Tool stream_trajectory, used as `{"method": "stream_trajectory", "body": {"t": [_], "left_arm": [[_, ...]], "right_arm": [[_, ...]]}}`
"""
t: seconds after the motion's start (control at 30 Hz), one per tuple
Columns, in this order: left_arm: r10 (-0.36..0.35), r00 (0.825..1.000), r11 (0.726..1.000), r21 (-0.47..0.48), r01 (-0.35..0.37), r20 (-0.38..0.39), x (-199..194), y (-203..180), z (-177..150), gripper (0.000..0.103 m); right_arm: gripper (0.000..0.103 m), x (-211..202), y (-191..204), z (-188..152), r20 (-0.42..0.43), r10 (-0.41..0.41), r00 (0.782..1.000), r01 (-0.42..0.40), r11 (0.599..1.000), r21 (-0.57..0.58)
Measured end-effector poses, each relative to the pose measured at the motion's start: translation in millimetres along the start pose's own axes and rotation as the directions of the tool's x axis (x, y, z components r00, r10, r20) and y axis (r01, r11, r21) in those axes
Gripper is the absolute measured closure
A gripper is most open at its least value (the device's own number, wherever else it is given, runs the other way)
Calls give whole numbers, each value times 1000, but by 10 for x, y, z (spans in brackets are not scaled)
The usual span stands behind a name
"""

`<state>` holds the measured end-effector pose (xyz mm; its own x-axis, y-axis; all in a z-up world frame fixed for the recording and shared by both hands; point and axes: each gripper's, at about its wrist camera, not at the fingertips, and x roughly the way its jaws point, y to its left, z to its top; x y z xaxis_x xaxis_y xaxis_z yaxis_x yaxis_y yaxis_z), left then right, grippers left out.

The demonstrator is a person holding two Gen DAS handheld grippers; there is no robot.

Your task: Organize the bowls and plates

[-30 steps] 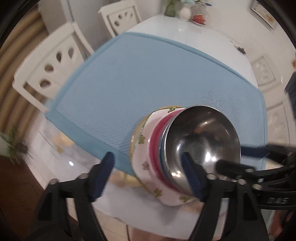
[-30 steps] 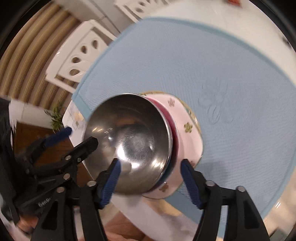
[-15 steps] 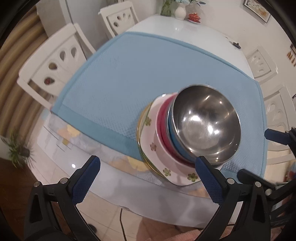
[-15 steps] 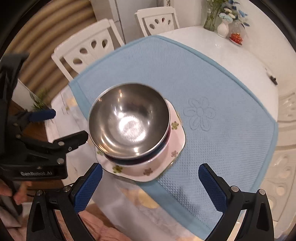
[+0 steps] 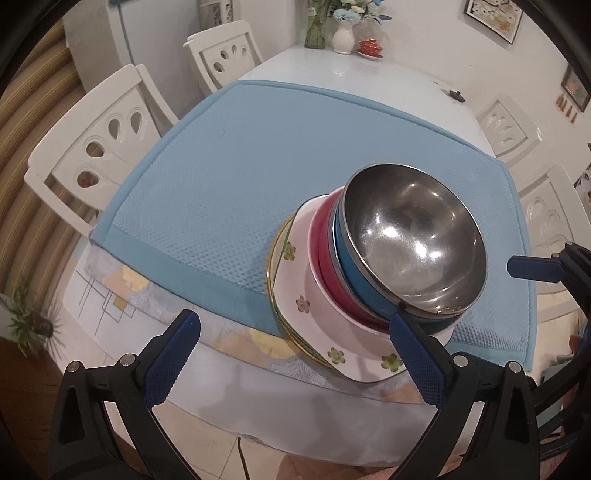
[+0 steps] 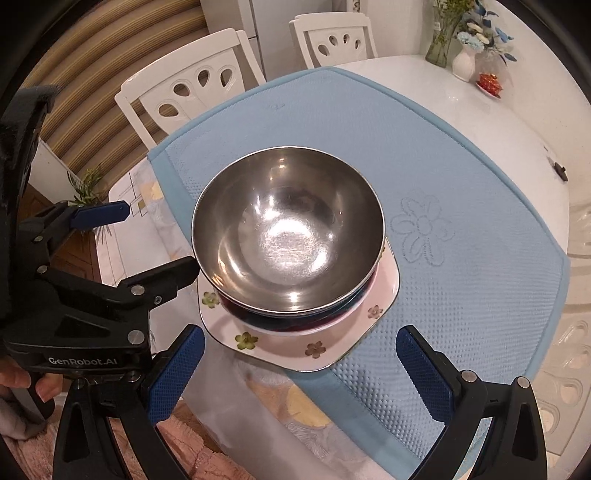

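Note:
A steel bowl (image 5: 413,236) (image 6: 288,229) tops a stack: a blue bowl (image 5: 347,258) and a red bowl (image 5: 321,240) under it, on a pink flowered square plate (image 5: 317,314) (image 6: 314,347) with a gold-rimmed plate edge (image 5: 275,258) below. The stack sits at the near edge of the blue mat (image 5: 229,166) (image 6: 461,206). My left gripper (image 5: 295,354) is open and empty, just in front of the stack. My right gripper (image 6: 299,369) is open and empty, back from the stack. The left gripper also shows in the right wrist view (image 6: 147,243).
White chairs (image 5: 99,147) (image 6: 192,96) stand along the table's left side, more on the right (image 5: 546,221). A vase of flowers (image 5: 343,29) and a small red dish (image 5: 371,48) stand at the far end of the white table (image 5: 369,74). The table's front edge is close below the stack.
Both grippers opened wide and drew back from the bowl stack. The stack stays on the mat edge, apart from both.

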<state>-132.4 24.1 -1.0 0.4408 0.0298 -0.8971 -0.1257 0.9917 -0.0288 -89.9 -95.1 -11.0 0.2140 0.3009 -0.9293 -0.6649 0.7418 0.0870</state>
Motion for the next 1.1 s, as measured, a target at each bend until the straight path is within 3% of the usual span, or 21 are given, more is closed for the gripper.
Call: {"method": "stream_trajectory", "body": {"t": [1.1], "left_arm": [[0, 1000, 1000, 9, 0, -12, 28, -28, -8, 1]], "right_arm": [[0, 61, -77, -26, -24, -8, 1000, 8, 1000, 21]]}}
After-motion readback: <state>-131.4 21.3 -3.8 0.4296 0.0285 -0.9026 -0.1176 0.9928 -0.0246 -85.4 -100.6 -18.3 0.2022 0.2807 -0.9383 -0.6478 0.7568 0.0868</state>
